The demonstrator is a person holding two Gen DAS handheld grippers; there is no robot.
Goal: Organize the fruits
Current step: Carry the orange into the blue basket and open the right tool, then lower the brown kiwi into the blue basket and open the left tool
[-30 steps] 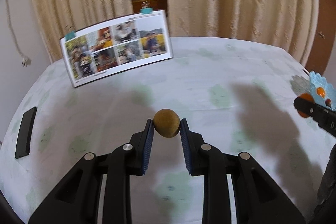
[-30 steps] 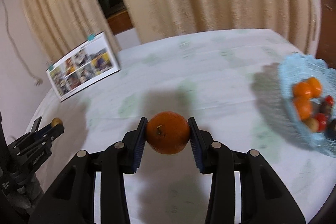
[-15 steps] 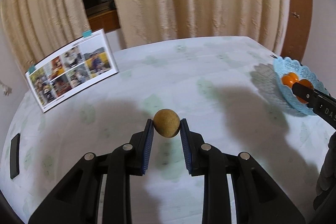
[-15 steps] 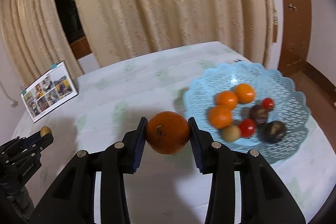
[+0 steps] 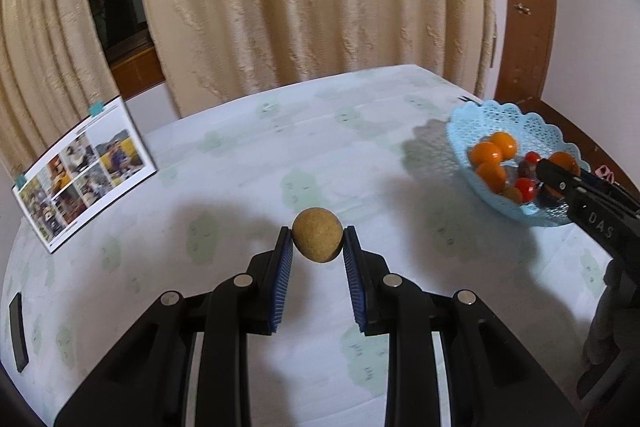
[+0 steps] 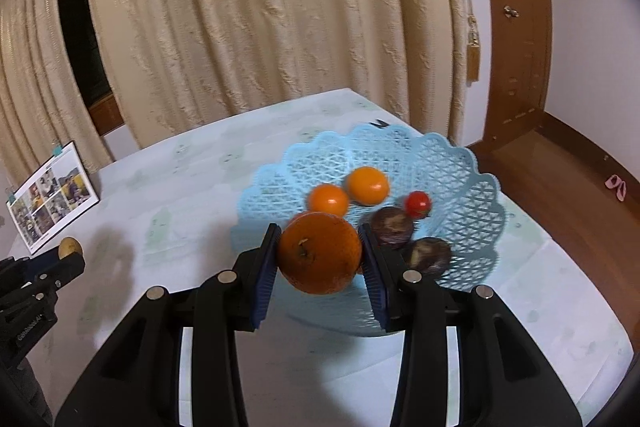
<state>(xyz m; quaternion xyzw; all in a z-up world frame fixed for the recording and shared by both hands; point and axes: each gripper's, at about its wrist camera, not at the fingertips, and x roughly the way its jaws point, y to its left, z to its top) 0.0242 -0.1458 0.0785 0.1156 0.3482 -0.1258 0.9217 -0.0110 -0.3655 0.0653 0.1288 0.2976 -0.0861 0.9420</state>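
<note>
My left gripper [image 5: 317,239] is shut on a small brown kiwi [image 5: 317,234], held above the middle of the table. The right gripper [image 6: 319,247] is shut on a large orange [image 6: 319,253] and hangs over the near rim of the light blue lattice basket [image 6: 460,187]. Inside the basket lie two small oranges [image 6: 367,185], a red tomato [image 6: 417,203] and two dark brown fruits [image 6: 391,226]. In the left wrist view the basket [image 5: 516,119] sits at the far right with the right gripper [image 5: 560,171] reaching over it.
The table wears a white cloth with pale green patches [image 5: 360,131]. A propped photo booklet [image 5: 80,167] stands at the far left, a dark flat device [image 5: 18,335] lies by the left edge. Cream curtains [image 6: 260,7] hang behind. A wooden floor [image 6: 580,187] drops off right of the table.
Both grippers swung rightward across the table with their fruits. The basket came from the right edge to directly under the right gripper; the photo booklet slid off to the left.
</note>
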